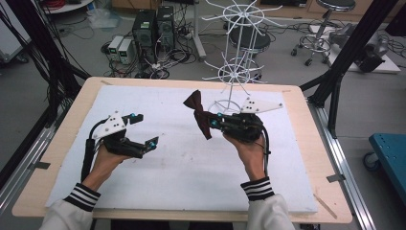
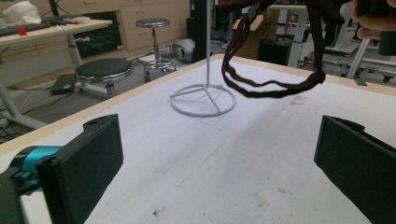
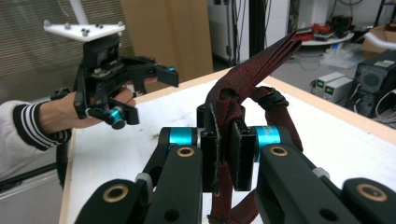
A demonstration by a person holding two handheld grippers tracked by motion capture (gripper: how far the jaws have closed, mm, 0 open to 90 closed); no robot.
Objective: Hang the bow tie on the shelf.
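A dark red bow tie (image 1: 197, 111) with a thin strap hangs in the air over the middle of the white mat. My right gripper (image 1: 214, 120) is shut on its cloth, and the right gripper view shows the fabric (image 3: 261, 60) pinched between the two black pads (image 3: 243, 158). The strap loop (image 2: 275, 88) dangles ahead in the left gripper view. My left gripper (image 1: 146, 130) hovers low over the mat to the left, jaws wide apart and empty (image 2: 219, 163). It also shows across the table in the right gripper view (image 3: 144, 93).
A white wire display stand (image 1: 234, 72) with spoked arms rises at the back of the table, its round base (image 2: 203, 99) on the white mat (image 1: 182, 163). The wooden table edge (image 1: 311, 143) frames the mat. Stools, computers and cables lie on the floor beyond.
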